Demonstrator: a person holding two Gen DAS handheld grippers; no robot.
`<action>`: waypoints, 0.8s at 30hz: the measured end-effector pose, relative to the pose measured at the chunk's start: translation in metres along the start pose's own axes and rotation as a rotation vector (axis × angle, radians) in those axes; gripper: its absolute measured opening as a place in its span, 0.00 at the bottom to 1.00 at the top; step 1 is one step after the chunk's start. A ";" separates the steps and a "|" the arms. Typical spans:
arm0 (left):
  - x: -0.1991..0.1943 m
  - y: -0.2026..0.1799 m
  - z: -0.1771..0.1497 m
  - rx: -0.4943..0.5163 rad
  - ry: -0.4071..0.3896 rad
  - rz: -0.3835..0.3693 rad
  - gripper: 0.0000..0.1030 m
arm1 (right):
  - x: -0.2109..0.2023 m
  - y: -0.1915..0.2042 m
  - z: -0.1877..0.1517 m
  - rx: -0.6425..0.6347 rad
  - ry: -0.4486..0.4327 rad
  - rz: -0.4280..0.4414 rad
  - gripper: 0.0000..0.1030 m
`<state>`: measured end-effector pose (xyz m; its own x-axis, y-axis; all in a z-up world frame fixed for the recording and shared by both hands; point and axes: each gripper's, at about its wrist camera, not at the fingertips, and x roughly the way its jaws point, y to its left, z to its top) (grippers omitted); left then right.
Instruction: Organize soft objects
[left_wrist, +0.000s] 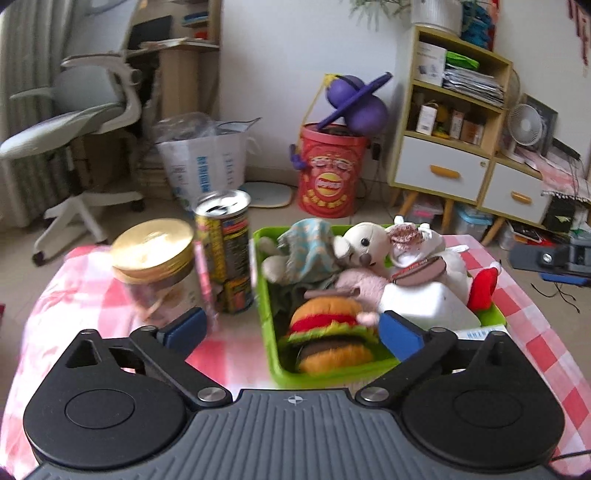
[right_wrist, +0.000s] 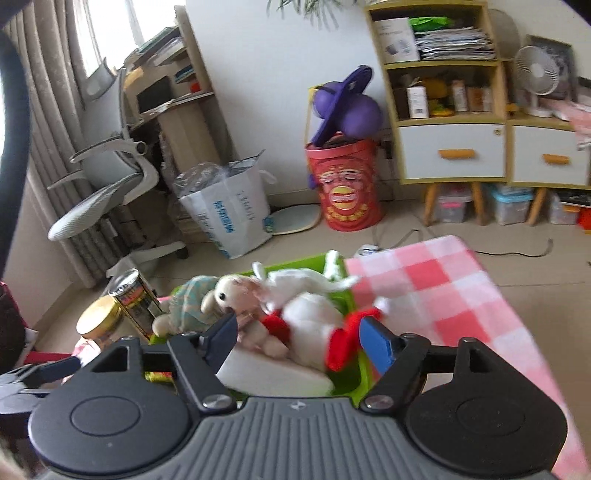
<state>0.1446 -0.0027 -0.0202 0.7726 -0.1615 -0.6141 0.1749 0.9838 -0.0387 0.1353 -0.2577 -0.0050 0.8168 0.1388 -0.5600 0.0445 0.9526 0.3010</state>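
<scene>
A green bin (left_wrist: 269, 354) on the pink checked table holds several soft toys: a plush burger (left_wrist: 330, 334), a pale mouse (left_wrist: 364, 243), a teal-dressed doll (left_wrist: 306, 249), a white plush with red feet (left_wrist: 480, 286) and a white foam block (left_wrist: 424, 302). My left gripper (left_wrist: 291, 330) is open and empty, just above the bin's near left corner. In the right wrist view the bin (right_wrist: 356, 376) lies under my right gripper (right_wrist: 301, 341), which is open and straddles the white plush (right_wrist: 314, 317) without closing on it. The left gripper's fingers (right_wrist: 55, 369) show at the left edge.
A gold-lidded jar (left_wrist: 155, 266) and a tall can (left_wrist: 225, 251) stand left of the bin. The checked tablecloth (right_wrist: 436, 295) stretches to the right. On the floor behind are an office chair (left_wrist: 92, 110), a white bag (left_wrist: 207, 166), a red tub (left_wrist: 332, 170) and a shelf unit (left_wrist: 454, 110).
</scene>
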 end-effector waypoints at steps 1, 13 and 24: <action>-0.007 0.000 -0.002 -0.003 0.004 0.009 0.94 | -0.007 0.000 -0.003 -0.001 0.000 -0.008 0.56; -0.086 0.001 -0.034 -0.024 0.122 0.139 0.95 | -0.089 0.028 -0.041 -0.028 0.060 -0.098 0.67; -0.124 -0.009 -0.064 -0.050 0.193 0.175 0.95 | -0.129 0.062 -0.077 -0.101 0.100 -0.097 0.76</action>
<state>0.0082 0.0134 0.0061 0.6570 0.0248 -0.7535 0.0145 0.9989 0.0456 -0.0115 -0.1953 0.0261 0.7503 0.0663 -0.6578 0.0578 0.9846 0.1653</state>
